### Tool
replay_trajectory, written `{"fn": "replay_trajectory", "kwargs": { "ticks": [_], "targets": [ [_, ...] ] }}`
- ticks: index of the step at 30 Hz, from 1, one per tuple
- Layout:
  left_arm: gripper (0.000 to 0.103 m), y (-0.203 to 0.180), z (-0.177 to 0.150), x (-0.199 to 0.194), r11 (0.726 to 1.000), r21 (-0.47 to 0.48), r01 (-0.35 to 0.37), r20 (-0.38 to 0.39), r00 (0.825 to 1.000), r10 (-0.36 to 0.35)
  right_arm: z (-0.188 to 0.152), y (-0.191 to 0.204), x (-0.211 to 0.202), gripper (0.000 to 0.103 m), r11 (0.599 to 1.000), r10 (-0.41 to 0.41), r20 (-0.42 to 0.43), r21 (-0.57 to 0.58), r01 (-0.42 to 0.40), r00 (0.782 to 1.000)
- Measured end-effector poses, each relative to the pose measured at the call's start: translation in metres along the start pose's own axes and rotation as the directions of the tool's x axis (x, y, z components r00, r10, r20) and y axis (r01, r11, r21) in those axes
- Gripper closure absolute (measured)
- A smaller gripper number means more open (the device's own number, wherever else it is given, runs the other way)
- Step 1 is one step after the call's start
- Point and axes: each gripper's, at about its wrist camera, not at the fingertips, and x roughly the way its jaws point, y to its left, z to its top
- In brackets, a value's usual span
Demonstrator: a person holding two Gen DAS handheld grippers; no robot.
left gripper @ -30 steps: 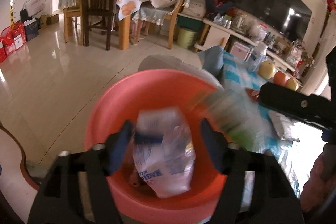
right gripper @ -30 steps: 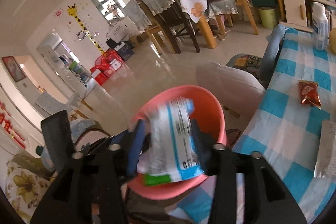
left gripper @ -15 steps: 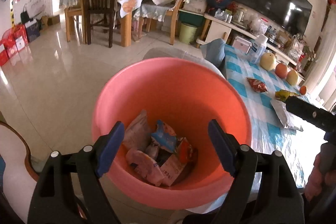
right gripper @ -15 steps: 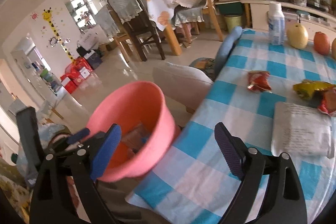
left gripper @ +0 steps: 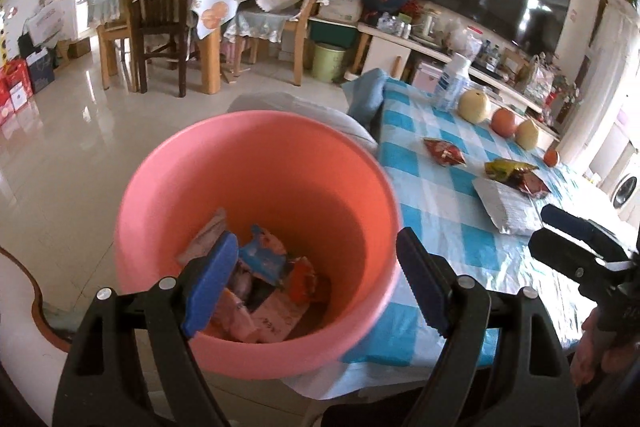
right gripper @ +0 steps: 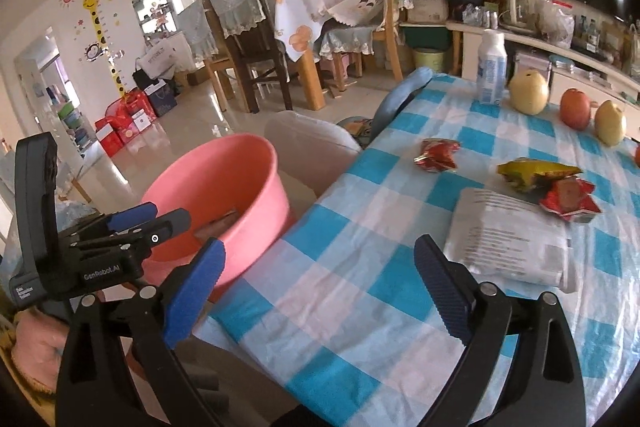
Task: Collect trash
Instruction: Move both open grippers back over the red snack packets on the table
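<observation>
On the checked tablecloth [right gripper: 360, 267], just ahead of the right gripper [right gripper: 320, 283], lies a grey flat packet [right gripper: 512, 239]; beside it lie crumpled wrappers [right gripper: 540, 179]. Both grippers stand spread and hold nothing; the left gripper [left gripper: 316, 279] hovers over the pink basin [left gripper: 256, 155]. The packet looks light, soft and a little slippery, so I would pinch its near edge, not the flat middle.

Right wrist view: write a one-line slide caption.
Open right tongs hover over the blue-checked tablecloth, facing a grey plastic mailer bag; round pink plastic basin sits left.
</observation>
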Motion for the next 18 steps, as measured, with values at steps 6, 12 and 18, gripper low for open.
{"fn": "replay_trajectory", "kwargs": {
  "ticks": [6,12,18],
  "targets": [
    [0.021,-0.031,-0.001,0.001,0.999,0.032,-0.004,-0.006,1.0,0.004,-0.002,-0.018,-0.018,0.008,0.999,-0.033,0.029,0.002,0.033,0.999],
    [0.021,-0.069,-0.002,0.001,0.994,0.104,0.027,-0.025,0.999,-0.024,-0.005,-0.035,-0.034,0.008,0.999,-0.052,0.06,0.012,0.052,0.997],
    [0.021,-0.102,-0.001,-0.003,0.988,0.136,0.071,-0.025,0.997,-0.068,-0.005,-0.056,-0.054,0.008,0.997,-0.081,0.099,0.024,0.079,0.992]
  ]
}}
